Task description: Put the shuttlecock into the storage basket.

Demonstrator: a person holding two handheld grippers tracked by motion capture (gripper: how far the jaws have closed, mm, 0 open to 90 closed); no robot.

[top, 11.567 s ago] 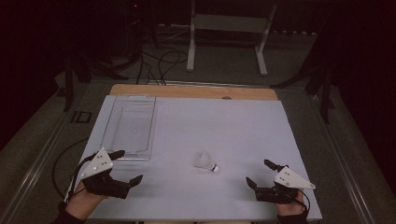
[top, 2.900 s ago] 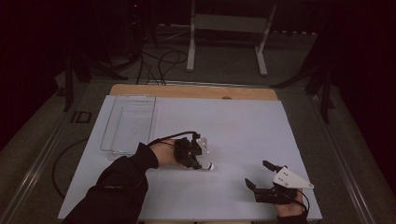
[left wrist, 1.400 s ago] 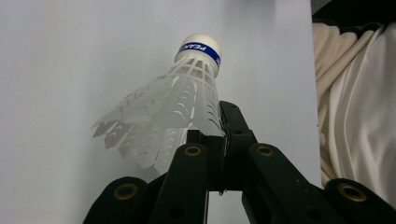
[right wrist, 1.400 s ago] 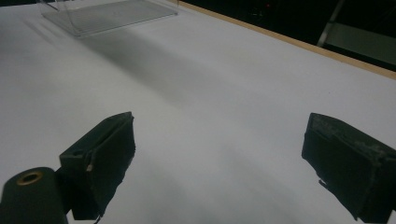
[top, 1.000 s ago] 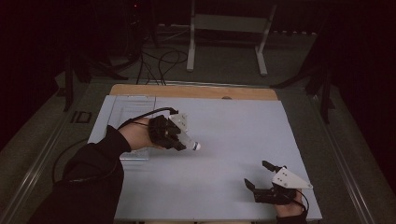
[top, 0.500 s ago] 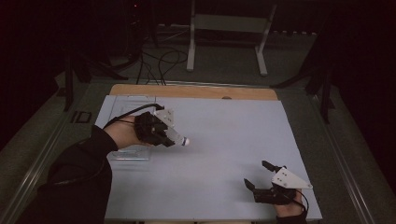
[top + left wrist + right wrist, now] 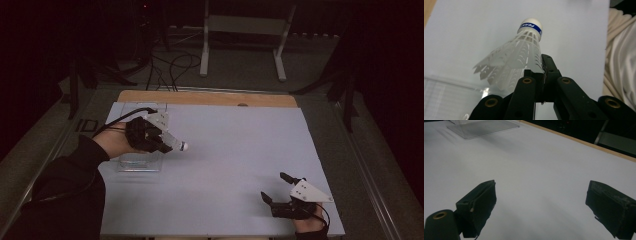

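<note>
High view. Table with pale blue-white top and a wooden strip along the far edge. Left gripper, held in the person's left hand, raised over the left part of the table, jaws pinched on a white shuttlecock whose cork tip points right. Clear plastic tray directly below and behind that hand, at the table's left side. Right gripper at the near right corner, low over the surface, jaws spread wide with nothing between them. Dark sleeve runs in from the lower left.

Left gripper view. Left gripper: jaws closed together on the edge of the shuttlecock's white plastic skirt; cork tip with a blue band points away from the camera. Edge of the clear tray at lower left.

Right gripper view. Right gripper: two black jaws far apart, empty, bare table between them. Clear tray at the far upper left, well apart.
</note>
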